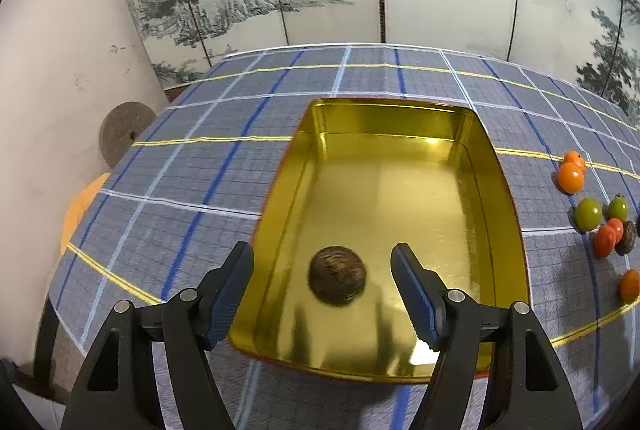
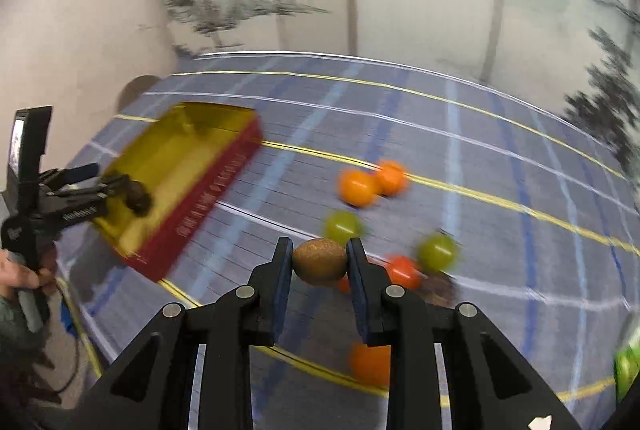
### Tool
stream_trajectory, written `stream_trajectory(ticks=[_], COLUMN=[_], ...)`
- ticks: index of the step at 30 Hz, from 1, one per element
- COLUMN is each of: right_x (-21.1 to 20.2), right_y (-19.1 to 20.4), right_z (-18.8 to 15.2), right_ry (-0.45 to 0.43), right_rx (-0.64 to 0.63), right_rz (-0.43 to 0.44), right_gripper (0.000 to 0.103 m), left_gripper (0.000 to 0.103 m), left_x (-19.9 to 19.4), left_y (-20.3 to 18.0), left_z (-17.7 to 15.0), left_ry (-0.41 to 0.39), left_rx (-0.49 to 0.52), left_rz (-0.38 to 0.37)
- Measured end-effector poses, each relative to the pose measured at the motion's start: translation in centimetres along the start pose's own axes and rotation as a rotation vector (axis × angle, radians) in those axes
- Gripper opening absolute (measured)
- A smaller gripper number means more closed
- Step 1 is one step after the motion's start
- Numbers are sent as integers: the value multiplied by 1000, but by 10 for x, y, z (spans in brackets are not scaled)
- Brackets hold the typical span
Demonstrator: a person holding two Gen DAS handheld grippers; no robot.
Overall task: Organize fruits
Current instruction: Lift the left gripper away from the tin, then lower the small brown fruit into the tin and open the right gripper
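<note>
Fingers [image 1: 256, 294] of my left gripper [image 1: 322, 294] stand apart over the tin [image 1: 400, 118], clear of the dark fruit [image 1: 337, 275] lying on its floor. My right gripper [image 2: 320, 262] clamps a kiwi [image 2: 320, 261] above the worktop [image 2: 480, 158]. Loose fruits [image 2: 358, 186] lie beyond, beside the tin.

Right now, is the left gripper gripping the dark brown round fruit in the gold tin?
No: left gripper is open, fruit lies loose between its fingers.
</note>
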State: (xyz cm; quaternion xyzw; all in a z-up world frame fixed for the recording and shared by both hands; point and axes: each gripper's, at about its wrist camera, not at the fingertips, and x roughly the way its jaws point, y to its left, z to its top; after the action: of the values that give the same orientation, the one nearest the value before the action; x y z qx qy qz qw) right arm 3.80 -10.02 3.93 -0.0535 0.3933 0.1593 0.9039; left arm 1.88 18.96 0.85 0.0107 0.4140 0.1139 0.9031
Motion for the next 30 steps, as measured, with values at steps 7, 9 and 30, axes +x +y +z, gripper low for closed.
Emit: stream_trajectory(ticks=[7, 9, 30], right_x=[35, 46, 118], right_y=[69, 87, 159], right_z=[27, 31, 35], right_ry=[6, 19, 146], right_rx=[-103, -134, -301], right_rz=[134, 158, 188], right_gripper=[25, 25, 25], left_gripper=[72, 72, 74], left_x=[-9, -10, -4], left_y=[33, 44, 98], left_z=[-6, -9, -36], left_ry=[3, 5, 65], left_rx=[-79, -104, -255], left_rz=[17, 32, 89])
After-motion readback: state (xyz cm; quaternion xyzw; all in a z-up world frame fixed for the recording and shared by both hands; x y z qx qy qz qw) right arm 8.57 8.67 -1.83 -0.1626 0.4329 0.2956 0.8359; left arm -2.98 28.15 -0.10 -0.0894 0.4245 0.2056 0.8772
